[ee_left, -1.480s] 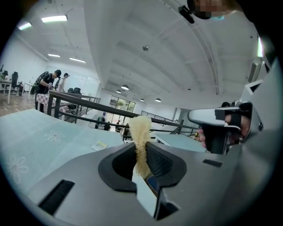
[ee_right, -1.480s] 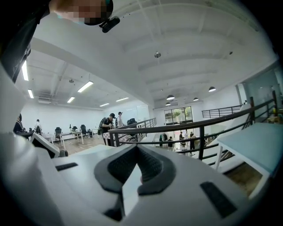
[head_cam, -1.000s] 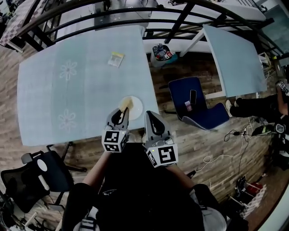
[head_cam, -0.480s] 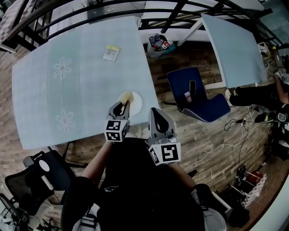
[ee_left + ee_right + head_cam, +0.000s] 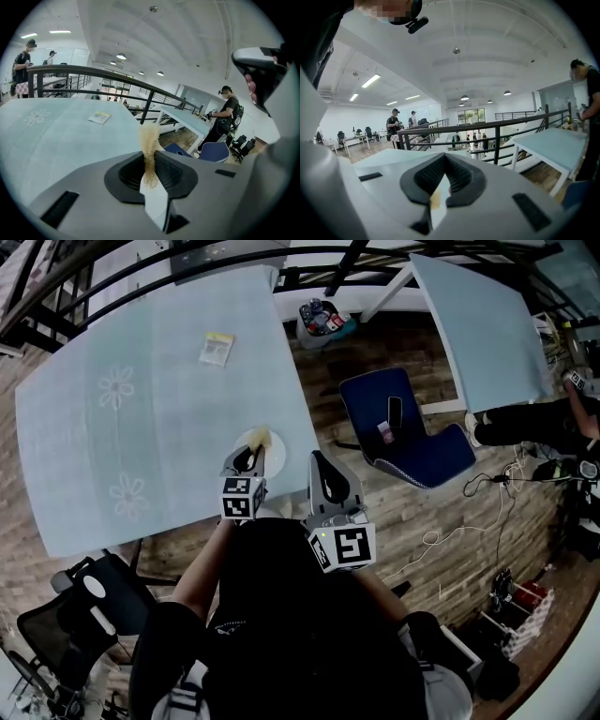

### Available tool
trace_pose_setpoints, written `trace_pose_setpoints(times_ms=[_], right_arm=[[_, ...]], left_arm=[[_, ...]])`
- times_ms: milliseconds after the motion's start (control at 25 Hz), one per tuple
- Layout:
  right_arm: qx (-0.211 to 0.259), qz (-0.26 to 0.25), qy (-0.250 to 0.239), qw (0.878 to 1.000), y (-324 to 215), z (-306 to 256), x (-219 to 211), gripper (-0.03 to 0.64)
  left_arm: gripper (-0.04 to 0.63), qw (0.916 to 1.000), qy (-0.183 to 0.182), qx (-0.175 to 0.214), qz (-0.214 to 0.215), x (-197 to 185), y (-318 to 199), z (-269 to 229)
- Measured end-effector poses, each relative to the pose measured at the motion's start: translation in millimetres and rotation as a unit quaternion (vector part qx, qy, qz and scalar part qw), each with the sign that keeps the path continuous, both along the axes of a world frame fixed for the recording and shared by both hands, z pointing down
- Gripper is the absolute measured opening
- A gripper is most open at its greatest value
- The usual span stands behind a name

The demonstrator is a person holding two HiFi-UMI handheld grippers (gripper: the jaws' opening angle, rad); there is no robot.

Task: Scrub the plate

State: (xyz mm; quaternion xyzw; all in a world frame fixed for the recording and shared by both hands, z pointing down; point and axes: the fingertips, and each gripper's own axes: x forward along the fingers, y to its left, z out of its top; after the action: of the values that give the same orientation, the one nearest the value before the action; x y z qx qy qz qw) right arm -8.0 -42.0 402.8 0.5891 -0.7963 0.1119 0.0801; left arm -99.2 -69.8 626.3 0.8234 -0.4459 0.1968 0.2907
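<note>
A small white plate (image 5: 246,439) lies near the right front edge of the pale blue table (image 5: 141,409). My left gripper (image 5: 252,456) hovers over the plate's near side and hides part of it. It is shut on a golden fibrous scrubber (image 5: 262,437), whose tuft (image 5: 149,140) sticks out past the closed jaws (image 5: 150,165). Whether the scrubber touches the plate is hidden. My right gripper (image 5: 319,465) is off to the right by the table's edge, apart from the plate. Its jaws (image 5: 439,190) are shut with nothing clearly held; only a thin pale sliver shows between them.
A small packet (image 5: 217,348) lies far back on the table. A blue chair (image 5: 403,442) with a phone stands right of the table, a bin (image 5: 321,317) behind it, a second table (image 5: 473,315) farther right. A black railing (image 5: 497,133) runs behind. Cables cross the wooden floor.
The head view has drifted, so the table and plate sit higher and further left. My left gripper with the scrubber now covers more of the plate. The right gripper keeps its place beside it.
</note>
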Motion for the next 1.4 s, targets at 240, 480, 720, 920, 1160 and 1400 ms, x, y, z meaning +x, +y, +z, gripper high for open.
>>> trace_pose_setpoints(times_ms=[240,480,720,920,1160,1400], right_arm=[[-0.008,-0.002,-0.001,1.000,-12,6,8,0.004],[-0.018,-0.002,-0.003,1.000,-27,10,16,0.005],[-0.025,-0.005,-0.003,1.000,-34,16,17,0.004],[-0.029,-0.006,-0.004,1.000,-39,18,17,0.004],[-0.033,-0.003,0.003,0.999,-40,20,12,0.003],[-0.037,-0.003,0.006,0.999,-39,22,7,0.005]], left_arm=[[0.065,0.9992,-0.020,-0.031,0.014,14,-7,22],[0.066,0.9953,-0.045,-0.076,0.039,25,-8,49],[0.066,0.9930,-0.061,-0.094,0.038,23,-9,63],[0.065,0.9906,-0.077,-0.104,0.046,22,-11,72],[0.065,0.9874,-0.089,-0.124,0.044,16,-9,81],[0.065,0.9850,-0.108,-0.130,0.037,10,-12,87]])
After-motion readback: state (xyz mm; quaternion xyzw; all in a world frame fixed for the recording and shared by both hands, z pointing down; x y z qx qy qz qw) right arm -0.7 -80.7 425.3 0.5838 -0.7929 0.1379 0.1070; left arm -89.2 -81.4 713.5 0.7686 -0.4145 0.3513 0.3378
